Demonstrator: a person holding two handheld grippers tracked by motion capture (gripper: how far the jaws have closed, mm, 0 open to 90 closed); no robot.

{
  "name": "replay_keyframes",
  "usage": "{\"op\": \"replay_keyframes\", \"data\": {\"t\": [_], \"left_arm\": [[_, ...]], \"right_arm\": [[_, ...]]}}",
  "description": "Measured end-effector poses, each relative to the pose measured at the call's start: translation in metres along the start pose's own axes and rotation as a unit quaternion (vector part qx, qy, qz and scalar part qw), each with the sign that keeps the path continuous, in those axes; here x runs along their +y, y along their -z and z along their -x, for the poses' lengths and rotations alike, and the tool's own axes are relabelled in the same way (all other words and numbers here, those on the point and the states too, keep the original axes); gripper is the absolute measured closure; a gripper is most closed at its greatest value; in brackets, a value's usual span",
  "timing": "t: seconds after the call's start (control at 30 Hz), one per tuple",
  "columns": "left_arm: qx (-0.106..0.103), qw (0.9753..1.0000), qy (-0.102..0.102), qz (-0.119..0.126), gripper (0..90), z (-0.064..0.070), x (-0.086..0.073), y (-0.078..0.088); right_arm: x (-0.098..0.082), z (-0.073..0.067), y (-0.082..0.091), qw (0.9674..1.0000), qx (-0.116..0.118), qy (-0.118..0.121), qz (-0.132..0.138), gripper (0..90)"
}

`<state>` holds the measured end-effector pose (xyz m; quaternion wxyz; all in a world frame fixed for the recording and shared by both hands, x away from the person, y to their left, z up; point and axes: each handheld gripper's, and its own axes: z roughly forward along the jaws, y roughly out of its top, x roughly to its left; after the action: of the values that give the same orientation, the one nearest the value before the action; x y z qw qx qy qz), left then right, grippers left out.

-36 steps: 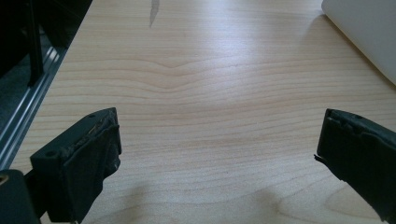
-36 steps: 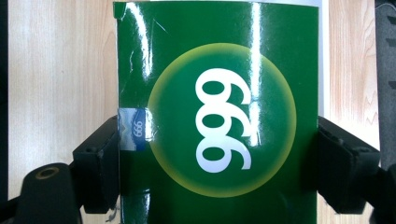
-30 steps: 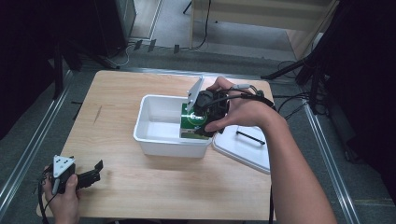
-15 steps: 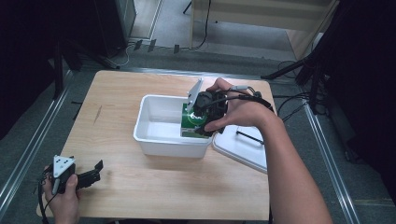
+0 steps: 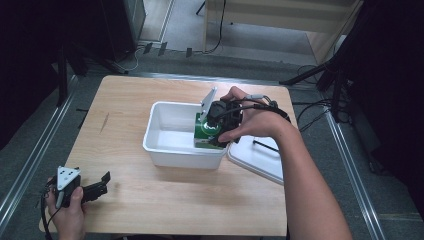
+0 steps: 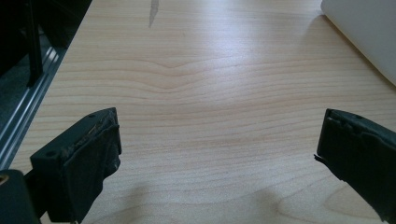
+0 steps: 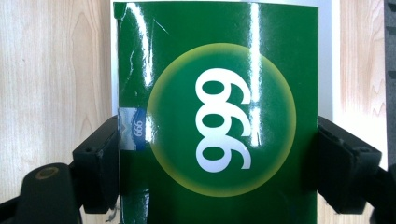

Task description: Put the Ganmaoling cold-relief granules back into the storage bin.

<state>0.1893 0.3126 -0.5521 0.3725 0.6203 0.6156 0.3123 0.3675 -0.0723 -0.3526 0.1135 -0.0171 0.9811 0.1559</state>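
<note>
Your right tongs [image 5: 212,131] clamp the one green box [image 5: 206,134] inside the single white bin [image 5: 170,150], against its right wall. Let go crooked and it could topple or catch the rim. One lid [image 5: 257,159] lies beside the bin. Your left tongs [image 5: 97,187] rest wide open and empty at the desk's [image 5: 125,100] near-left corner.

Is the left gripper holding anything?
No, the left gripper has its jaws wide apart over the bare wooden table, with nothing between them.
</note>
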Motion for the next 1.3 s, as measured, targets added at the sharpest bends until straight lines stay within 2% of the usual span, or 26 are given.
{"op": "replay_keyframes", "data": {"t": [0.5,1.3], "left_arm": [[0.0,1.0,0.003,0.002,0.2,0.0,0.0,0.0],[-0.001,1.0,0.003,0.002,0.2,0.0,0.0,0.0]], "right_arm": [[-0.002,0.001,-0.018,1.0,0.007,-0.004,-0.003,16.0],[-0.009,0.007,-0.038,0.9999,0.005,-0.004,-0.01,15.8]]}}
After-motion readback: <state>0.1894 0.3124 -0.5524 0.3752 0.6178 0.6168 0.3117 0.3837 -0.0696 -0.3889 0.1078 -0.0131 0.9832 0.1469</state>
